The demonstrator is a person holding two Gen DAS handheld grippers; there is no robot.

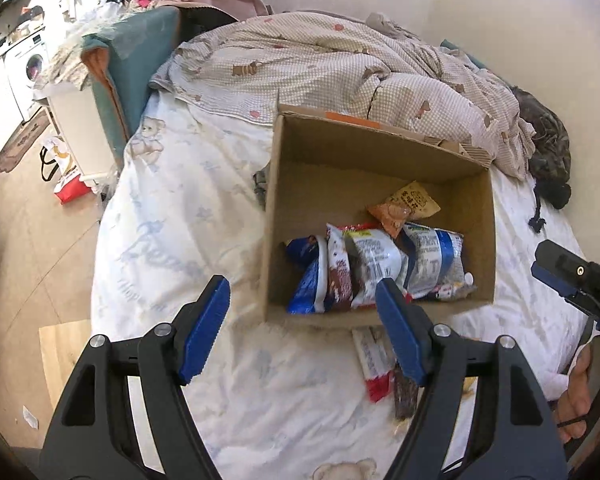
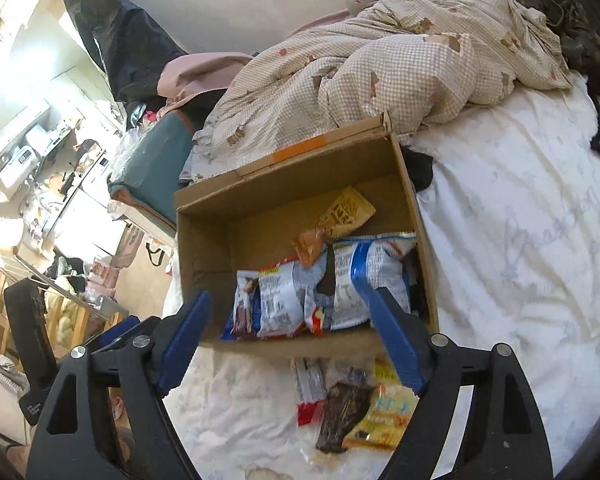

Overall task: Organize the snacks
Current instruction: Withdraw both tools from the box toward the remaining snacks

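Observation:
A cardboard box (image 1: 380,152) (image 2: 284,184) stands open on the white bed sheet. Inside lie several blue-and-white snack packets (image 1: 432,260) (image 2: 364,280) and a tan packet (image 1: 408,202) (image 2: 344,210). On the sheet in front of the box lie a red-and-white packet (image 1: 374,364) (image 2: 310,392), a dark packet (image 1: 404,396) (image 2: 340,416) and a yellow packet (image 2: 384,412). My left gripper (image 1: 302,284) hovers open over the box's near left corner, holding nothing. My right gripper (image 2: 290,296) is open and empty above the box's near wall; it also shows at the right edge (image 1: 560,276).
A crumpled checked duvet (image 1: 340,60) (image 2: 400,64) lies behind the box, with a dark garment (image 1: 548,148) to its right. The bed's edge runs down the left, with a teal chair (image 1: 140,52), a white cabinet and a red-and-white bag (image 1: 66,176) on the floor beyond.

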